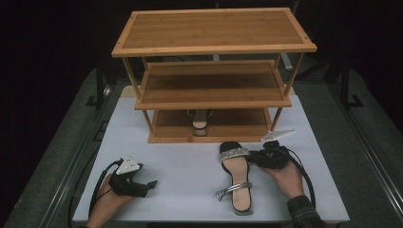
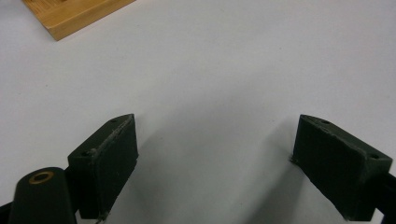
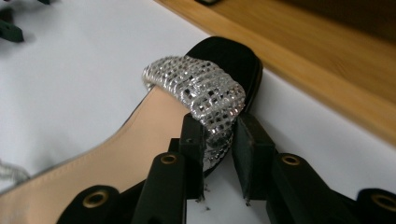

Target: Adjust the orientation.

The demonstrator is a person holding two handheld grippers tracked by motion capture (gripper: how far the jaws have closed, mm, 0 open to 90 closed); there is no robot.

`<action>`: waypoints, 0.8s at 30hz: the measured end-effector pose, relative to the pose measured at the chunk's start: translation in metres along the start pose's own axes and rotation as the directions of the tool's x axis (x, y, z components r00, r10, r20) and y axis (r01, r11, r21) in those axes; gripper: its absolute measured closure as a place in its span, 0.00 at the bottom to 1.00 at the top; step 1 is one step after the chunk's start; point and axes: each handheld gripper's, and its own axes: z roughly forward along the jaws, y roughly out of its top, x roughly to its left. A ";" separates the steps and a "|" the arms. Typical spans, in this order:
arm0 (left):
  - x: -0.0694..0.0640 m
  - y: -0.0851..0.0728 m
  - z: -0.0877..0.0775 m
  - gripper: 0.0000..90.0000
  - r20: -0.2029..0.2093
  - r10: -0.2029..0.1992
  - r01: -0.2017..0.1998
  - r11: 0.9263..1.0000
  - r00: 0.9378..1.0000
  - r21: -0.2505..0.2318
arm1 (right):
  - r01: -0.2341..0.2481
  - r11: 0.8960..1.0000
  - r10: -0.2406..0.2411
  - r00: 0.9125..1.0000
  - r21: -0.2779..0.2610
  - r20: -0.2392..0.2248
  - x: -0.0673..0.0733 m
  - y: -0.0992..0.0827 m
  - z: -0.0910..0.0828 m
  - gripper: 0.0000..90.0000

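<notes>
A black sandal [image 1: 236,180] with a tan insole [image 3: 135,144] lies on the white table in front of the rack, toe toward it. Its silver rhinestone toe strap [image 3: 201,88] arches over the front; a thin silver ankle strap [image 1: 231,189] hangs loose at the heel. My right gripper [image 3: 219,135] comes in from the sandal's right [image 1: 253,158], and its jaws pinch the right end of the toe strap. My left gripper [image 1: 153,183] rests low at the table's front left, and its jaws [image 2: 215,140] stand wide apart over bare table.
A three-tier bamboo shoe rack [image 1: 214,47] stands at the back of the white table [image 1: 190,161]. A second sandal [image 1: 200,121] sits on its bottom shelf. The rack's base edge [image 3: 327,79] runs just beyond the held sandal's toe. Cables trail from both grippers.
</notes>
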 end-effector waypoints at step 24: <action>0.000 0.000 0.000 0.15 0.002 0.001 -0.001 1.000 1.000 -0.001 | 0.113 0.993 -0.111 0.991 0.019 -0.081 0.017 0.057 0.077 0.76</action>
